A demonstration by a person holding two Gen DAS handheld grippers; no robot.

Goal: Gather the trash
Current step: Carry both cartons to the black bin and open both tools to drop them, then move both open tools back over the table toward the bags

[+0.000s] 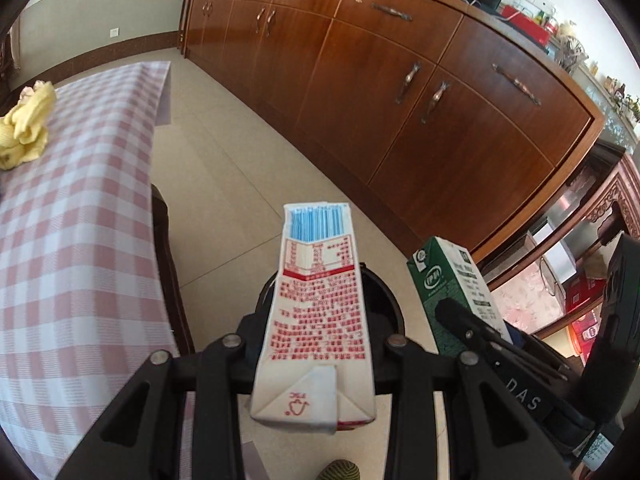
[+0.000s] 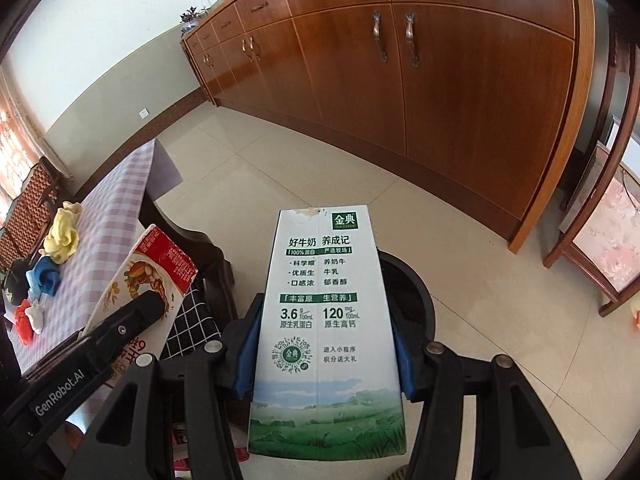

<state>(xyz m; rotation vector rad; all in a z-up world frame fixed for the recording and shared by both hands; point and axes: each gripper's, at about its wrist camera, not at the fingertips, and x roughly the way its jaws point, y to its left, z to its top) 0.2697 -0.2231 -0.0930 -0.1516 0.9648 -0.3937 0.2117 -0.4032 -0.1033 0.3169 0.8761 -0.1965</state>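
Note:
My left gripper point(image 1: 318, 344) is shut on a red-and-white milk carton point(image 1: 316, 316), held over a black round bin point(image 1: 386, 296) on the floor. My right gripper point(image 2: 326, 344) is shut on a green-and-white milk carton point(image 2: 326, 332), also above the black bin point(image 2: 412, 296). Each view shows the other carton alongside: the green carton point(image 1: 452, 284) to the right in the left wrist view, the red-and-white carton point(image 2: 140, 280) to the left in the right wrist view.
A table with a pink checked cloth point(image 1: 76, 216) stands to the left, with a yellow crumpled cloth point(image 1: 26, 124) and small blue, red and black items point(image 2: 40, 280). A dark chair point(image 2: 200, 264) is beside it. A long wooden cabinet point(image 1: 400, 80) runs along the far side.

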